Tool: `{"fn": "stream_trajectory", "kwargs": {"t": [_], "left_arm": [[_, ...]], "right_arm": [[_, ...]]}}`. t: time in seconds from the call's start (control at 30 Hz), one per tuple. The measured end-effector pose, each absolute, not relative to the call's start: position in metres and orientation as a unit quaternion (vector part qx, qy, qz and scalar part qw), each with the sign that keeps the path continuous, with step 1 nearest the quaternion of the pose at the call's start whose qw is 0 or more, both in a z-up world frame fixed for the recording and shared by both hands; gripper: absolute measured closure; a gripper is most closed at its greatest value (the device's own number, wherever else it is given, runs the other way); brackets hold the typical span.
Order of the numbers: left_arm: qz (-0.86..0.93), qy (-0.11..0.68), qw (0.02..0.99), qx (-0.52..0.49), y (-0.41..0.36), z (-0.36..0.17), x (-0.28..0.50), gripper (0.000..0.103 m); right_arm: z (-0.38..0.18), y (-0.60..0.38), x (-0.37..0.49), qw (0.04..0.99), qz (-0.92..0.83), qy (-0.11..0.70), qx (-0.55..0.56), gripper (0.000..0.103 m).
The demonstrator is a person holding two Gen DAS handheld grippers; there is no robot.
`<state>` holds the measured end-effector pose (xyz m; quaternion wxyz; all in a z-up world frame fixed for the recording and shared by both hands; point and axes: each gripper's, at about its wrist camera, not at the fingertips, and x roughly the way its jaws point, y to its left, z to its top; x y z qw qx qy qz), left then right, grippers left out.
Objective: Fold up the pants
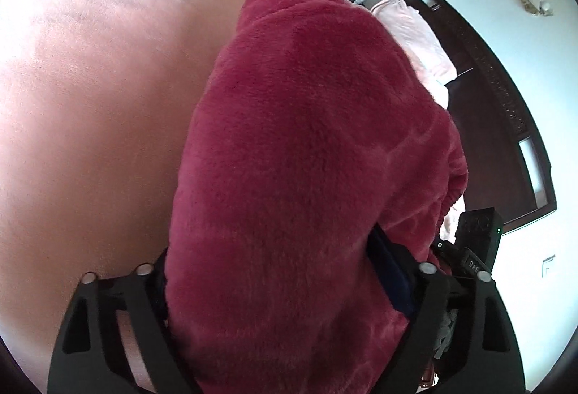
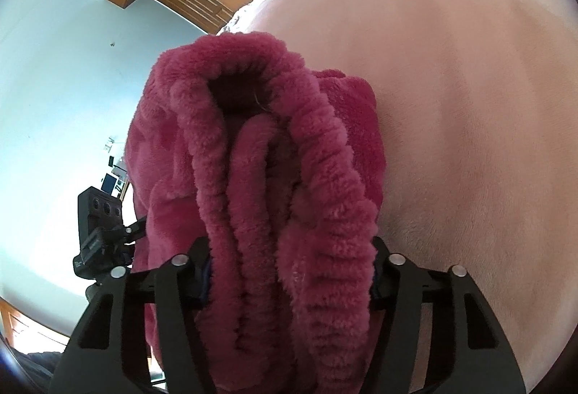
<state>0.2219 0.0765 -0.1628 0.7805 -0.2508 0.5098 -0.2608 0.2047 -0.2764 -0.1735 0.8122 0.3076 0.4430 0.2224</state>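
pants (image 1: 307,141) | fuzzy crimson fleece | bunched, ribbed waistband gaping | on pink bed

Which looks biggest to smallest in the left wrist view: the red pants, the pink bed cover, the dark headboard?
1. Pink bed cover
2. Red pants, almost as large, but closest to the camera, so unsure
3. Dark headboard

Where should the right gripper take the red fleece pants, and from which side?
At the ribbed elastic waistband, coming end-on from the near edge, as the right gripper sits now. The band is bunched into thick stacked ridges running away from the camera, so the jaws can straddle every layer; the plain fleece beside it would likely slip.
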Motion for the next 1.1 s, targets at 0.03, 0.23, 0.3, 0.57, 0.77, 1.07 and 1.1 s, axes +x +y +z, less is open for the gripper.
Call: {"fn": "stream_trajectory", "kwargs": {"t": [0.03,0.23,0.3,0.57,0.77,1.07,1.1], "left_arm": [[-0.262,0.508,0.782,-0.25,0.078,-0.161,0.221,0.028],[-0.272,0.493,0.79,-0.243,0.079,-0.144,0.212,0.045],[-0.277,0.484,0.796,-0.236,0.076,-0.135,0.211,0.047],[-0.314,0.427,0.822,-0.21,0.062,-0.087,0.216,0.049],[-0.336,0.407,0.83,-0.179,0.028,-0.063,0.254,0.049],[-0.35,0.403,0.833,-0.145,-0.034,-0.057,0.338,0.048],[-0.352,0.405,0.832,-0.142,-0.04,-0.059,0.347,0.048]], "right_arm": [[-0.17,-0.277,0.202,0.814,0.222,0.44,0.308,0.046],[-0.145,-0.279,0.189,0.825,0.238,0.407,0.312,0.05],[-0.133,-0.28,0.185,0.831,0.244,0.392,0.31,0.05],[-0.097,-0.3,0.173,0.851,0.247,0.338,0.317,0.05],[-0.087,-0.327,0.175,0.865,0.221,0.305,0.332,0.05],[-0.109,-0.362,0.21,0.867,0.168,0.287,0.371,0.05],[-0.111,-0.363,0.214,0.867,0.163,0.288,0.374,0.05]]}}
